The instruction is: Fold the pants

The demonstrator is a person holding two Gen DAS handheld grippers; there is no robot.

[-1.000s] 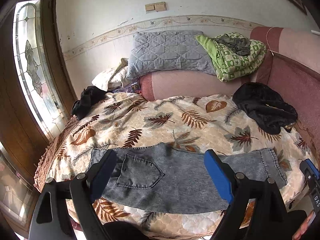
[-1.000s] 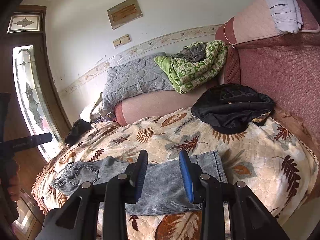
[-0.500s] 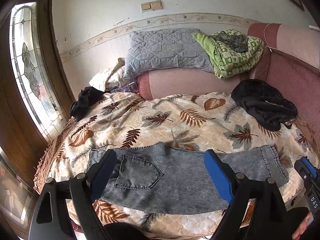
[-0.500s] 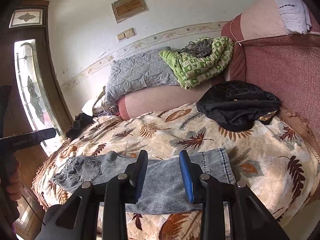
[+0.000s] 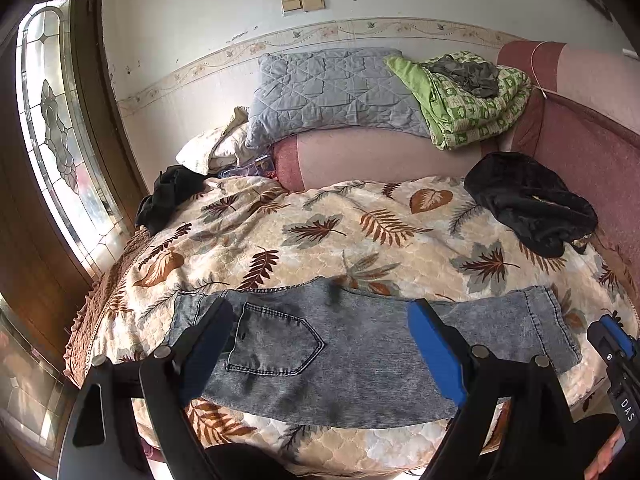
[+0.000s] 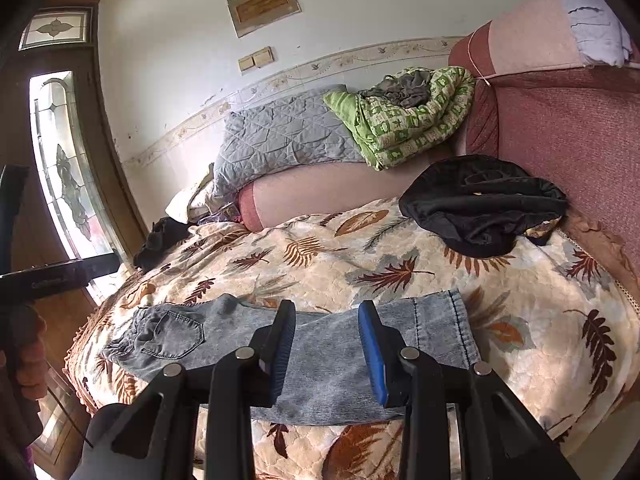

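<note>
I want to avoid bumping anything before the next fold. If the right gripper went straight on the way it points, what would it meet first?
Most likely the jeans, at the leg part near the hem. The right gripper is open, tilted down over the denim, with nothing in between; depth is hard to judge.

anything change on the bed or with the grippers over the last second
Nothing visibly changed. The jeans lie flat across the near edge of the bedspread as before, untouched. The left gripper stays wide open and the right gripper partly open, both hovering above the jeans and holding nothing. The black garment has not moved.
</note>
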